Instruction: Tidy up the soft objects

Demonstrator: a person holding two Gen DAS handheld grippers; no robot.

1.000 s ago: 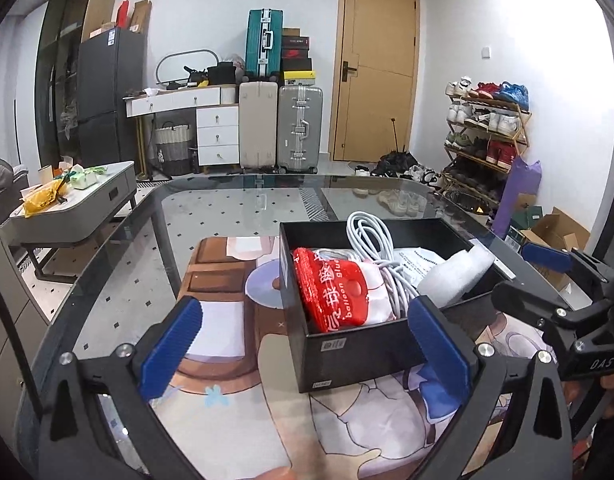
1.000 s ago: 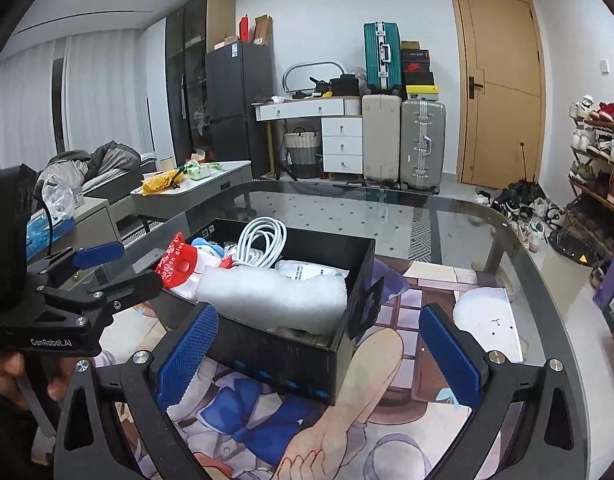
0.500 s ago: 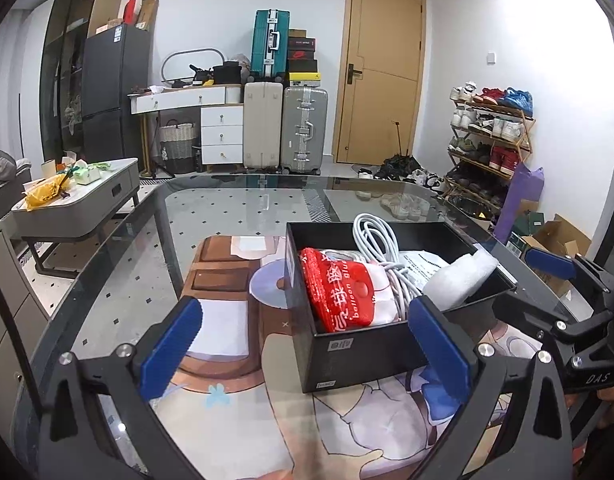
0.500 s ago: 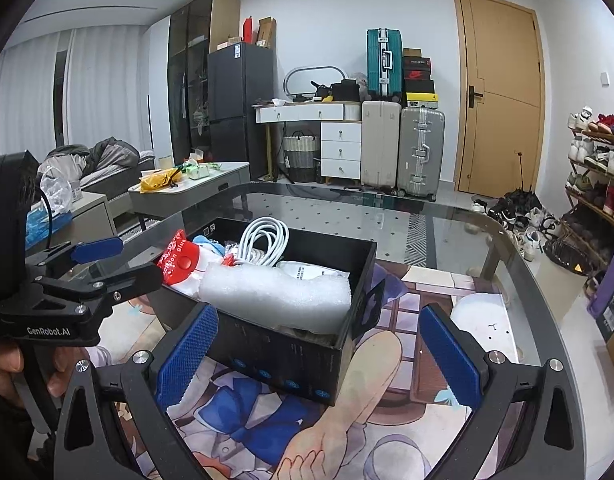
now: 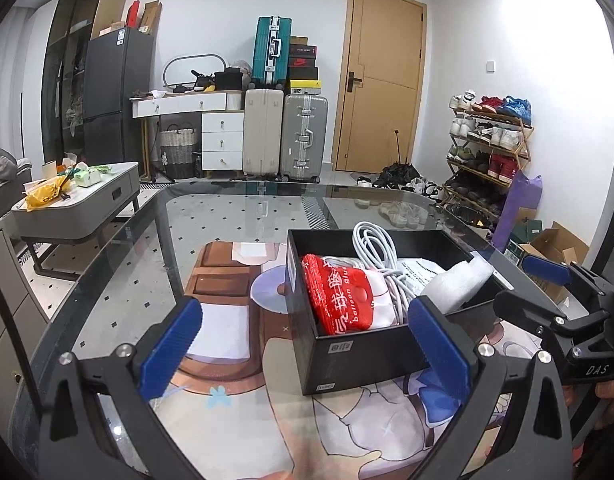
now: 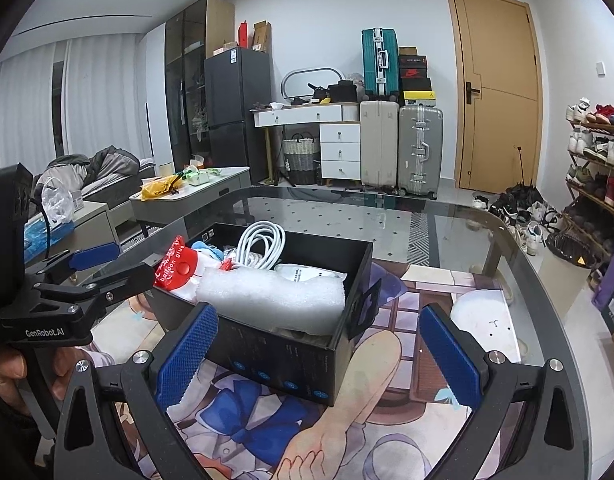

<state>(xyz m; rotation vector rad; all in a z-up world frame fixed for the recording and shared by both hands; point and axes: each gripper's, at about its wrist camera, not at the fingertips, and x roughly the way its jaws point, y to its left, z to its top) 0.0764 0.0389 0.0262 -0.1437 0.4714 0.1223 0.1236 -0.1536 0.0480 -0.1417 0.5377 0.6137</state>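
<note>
A black box stands on a printed mat on the glass table. Inside lie a red and white balloon-glue bag, a coiled white cable, a white foam roll and a white printed pouch. My left gripper is open in front of the box's near left corner, holding nothing. My right gripper is open, straddling the box's near right corner, also holding nothing. Each gripper shows in the other's view: the right one, the left one.
The cartoon mat covers the near half of the glass table. A hand grips the left tool. Beyond stand a low grey table, suitcases, a shoe rack and cardboard boxes.
Both grippers have risen and drawn back slightly, so the box sits lower in each view. Both stay open, and the box's contents have not moved.
</note>
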